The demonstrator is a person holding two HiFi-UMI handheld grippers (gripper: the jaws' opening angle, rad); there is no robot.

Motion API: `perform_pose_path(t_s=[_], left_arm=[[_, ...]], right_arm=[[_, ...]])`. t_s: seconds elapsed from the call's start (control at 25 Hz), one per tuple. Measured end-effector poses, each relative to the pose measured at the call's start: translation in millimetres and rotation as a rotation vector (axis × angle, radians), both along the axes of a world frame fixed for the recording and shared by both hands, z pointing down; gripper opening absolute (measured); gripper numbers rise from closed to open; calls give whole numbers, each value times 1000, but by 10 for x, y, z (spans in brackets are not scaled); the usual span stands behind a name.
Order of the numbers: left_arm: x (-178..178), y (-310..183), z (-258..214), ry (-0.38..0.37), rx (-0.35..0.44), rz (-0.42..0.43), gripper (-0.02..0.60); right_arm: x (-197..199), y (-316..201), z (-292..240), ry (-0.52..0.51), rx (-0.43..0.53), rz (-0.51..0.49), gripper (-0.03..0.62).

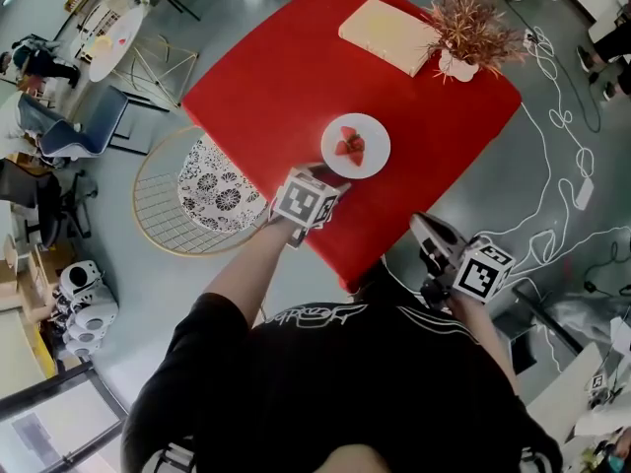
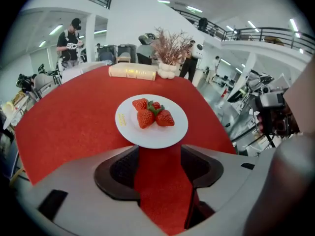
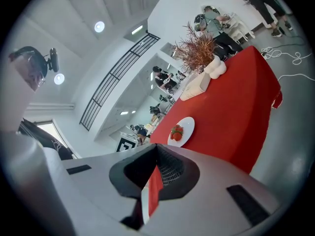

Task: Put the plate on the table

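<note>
A white plate (image 1: 356, 146) with strawberries rests on the red table (image 1: 296, 67), near its front corner. My left gripper (image 1: 317, 177) sits just short of the plate's near rim. In the left gripper view its jaws stand open around bare red cloth, and the plate (image 2: 151, 121) lies flat just beyond the tips of the left gripper (image 2: 158, 155), apart from them. My right gripper (image 1: 430, 236) hangs off the table's near corner, over the floor. In the right gripper view the right gripper (image 3: 155, 173) is shut on nothing, and the plate (image 3: 181, 131) shows far off.
A cream flat box (image 1: 387, 34) and a dried plant in a white vase (image 1: 471, 28) stand at the table's far side. A round wire chair with a patterned cushion (image 1: 202, 190) is left of the table. White cables (image 1: 562, 116) trail over the floor on the right.
</note>
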State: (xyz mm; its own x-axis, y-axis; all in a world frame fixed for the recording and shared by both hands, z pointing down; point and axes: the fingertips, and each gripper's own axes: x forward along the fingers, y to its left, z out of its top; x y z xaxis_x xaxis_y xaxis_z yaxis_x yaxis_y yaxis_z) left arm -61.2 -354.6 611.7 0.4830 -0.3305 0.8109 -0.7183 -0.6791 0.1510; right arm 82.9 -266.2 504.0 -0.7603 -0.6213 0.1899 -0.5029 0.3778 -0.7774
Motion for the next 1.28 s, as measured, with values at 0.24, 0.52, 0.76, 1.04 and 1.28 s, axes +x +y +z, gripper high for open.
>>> perform_pose_path(t_s=[0.24, 0.52, 0.76, 1.04, 1.28], left_arm=[[-123, 54, -177, 82, 2, -94, 259], [-11, 527, -851, 240, 87, -111, 126], [106, 1301, -1571, 398, 186, -45, 8], [88, 2259, -2254, 568, 260, 62, 8], [39, 2919, -2756, 698, 305, 92, 8]], right_arm=[[-44, 152, -91, 25, 23, -11, 8], [-213, 395, -432, 160, 159, -67, 8], [-403, 853, -821, 291, 306, -123, 8], [-591, 1548, -1189, 336, 389, -182, 8], [-705, 2099, -1559, 351, 470, -215, 8]])
